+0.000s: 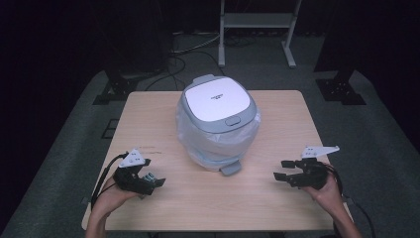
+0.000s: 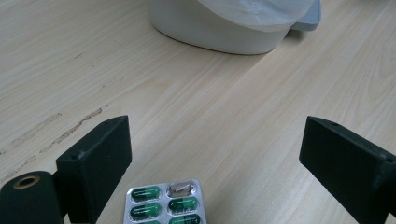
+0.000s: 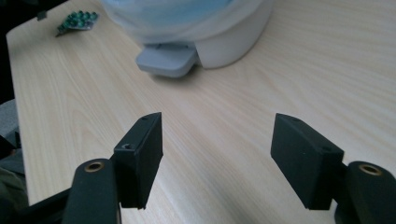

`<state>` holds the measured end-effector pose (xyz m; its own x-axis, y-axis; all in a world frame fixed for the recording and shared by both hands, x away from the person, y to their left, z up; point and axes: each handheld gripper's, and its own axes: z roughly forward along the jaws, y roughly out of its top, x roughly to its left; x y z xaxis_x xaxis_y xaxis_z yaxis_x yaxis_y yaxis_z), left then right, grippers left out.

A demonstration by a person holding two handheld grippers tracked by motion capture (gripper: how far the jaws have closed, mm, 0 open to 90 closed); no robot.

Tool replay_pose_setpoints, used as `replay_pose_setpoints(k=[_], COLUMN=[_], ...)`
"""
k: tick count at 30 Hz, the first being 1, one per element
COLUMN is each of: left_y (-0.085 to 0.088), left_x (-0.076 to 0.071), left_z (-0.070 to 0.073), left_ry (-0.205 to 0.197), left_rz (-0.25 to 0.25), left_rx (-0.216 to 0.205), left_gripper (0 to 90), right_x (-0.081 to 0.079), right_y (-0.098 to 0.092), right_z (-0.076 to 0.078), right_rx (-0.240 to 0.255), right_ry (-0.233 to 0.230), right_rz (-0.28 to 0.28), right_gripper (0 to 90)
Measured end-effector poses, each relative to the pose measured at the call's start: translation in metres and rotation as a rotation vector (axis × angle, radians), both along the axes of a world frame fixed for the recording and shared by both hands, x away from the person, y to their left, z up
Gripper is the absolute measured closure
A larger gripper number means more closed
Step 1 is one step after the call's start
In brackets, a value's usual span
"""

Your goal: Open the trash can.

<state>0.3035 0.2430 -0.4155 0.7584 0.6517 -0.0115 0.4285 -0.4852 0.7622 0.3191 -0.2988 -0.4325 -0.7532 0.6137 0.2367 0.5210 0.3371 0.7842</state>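
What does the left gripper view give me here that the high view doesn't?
Left gripper view: the blister pack of green capsules lies flat on the table between the open jaws of the left gripper, apart from both pads, with one pocket looking emptied.

High view: the whole pedal bin with its white lid closed, its liner bunched under the rim, the foot pedal facing the person, and the right gripper, open over bare wood.

Both: the wooden table and the bin's lower body.
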Motion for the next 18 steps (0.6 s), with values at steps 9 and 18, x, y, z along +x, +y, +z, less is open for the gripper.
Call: replay_pose_setpoints(k=[9,18], left_y=[0.001,0.005], left_x=[0.001,0.000], left_z=[-0.002,-0.001], left_ry=[0.001,-0.004], left_rz=[-0.003,0.004], left_rx=[-0.002,-0.011], left_gripper=[8.3,8.3], right_x=[0.007,0.016], right_y=[0.004,0.012], right_z=[0.032,0.069], right_rx=[-0.005,0.003], right_ry=[-0.001,-0.004], right_rz=[0.040,0.078], right_gripper=[34.3,36.4])
